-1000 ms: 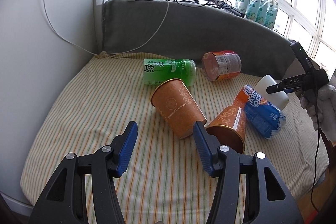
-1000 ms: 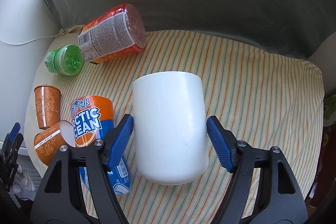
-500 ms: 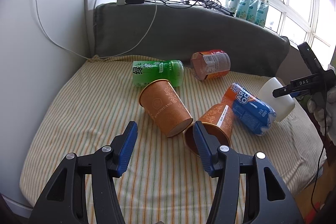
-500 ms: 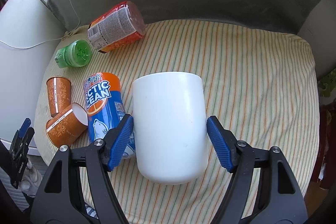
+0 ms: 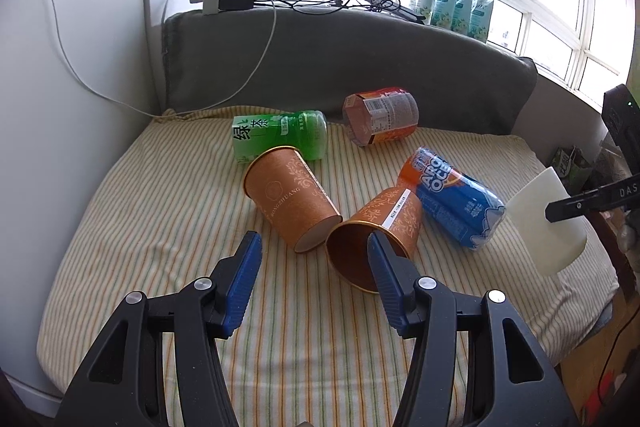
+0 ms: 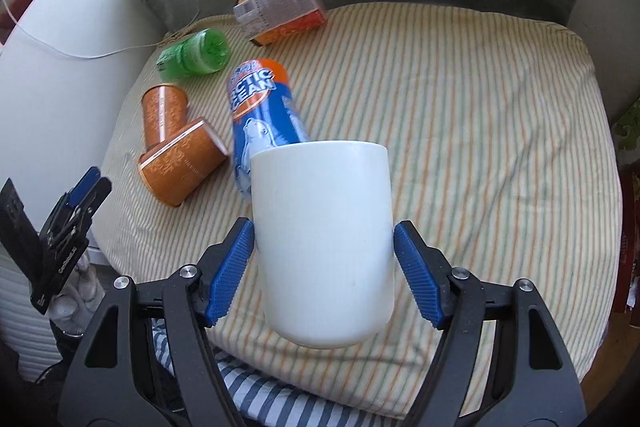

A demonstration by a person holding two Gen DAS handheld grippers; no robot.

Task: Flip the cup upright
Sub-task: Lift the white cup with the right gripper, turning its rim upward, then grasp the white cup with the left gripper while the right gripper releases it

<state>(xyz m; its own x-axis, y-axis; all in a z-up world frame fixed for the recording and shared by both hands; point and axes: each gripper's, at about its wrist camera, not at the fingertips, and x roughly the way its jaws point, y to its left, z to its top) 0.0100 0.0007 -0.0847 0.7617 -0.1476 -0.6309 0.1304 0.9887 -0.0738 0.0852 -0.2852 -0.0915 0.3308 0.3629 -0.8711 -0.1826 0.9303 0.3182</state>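
two blue pads of the right gripper (image 6: 322, 267) clamp the white cup (image 6: 324, 243) by its sides, aloft over the striped cushion's (image 6: 460, 115) front edge. it looks stiff, smooth, maybe slippery; mid-wall suits. left gripper (image 5: 312, 281) gapes wide, empty.

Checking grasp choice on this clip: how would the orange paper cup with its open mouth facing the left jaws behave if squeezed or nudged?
The open-mouthed orange paper cup looks thin-walled, so its rim would probably dent under a firm squeeze. Lying on its side on the striped cushion, it may roll in an arc. It likely weighs little, and seems to touch the blue can.
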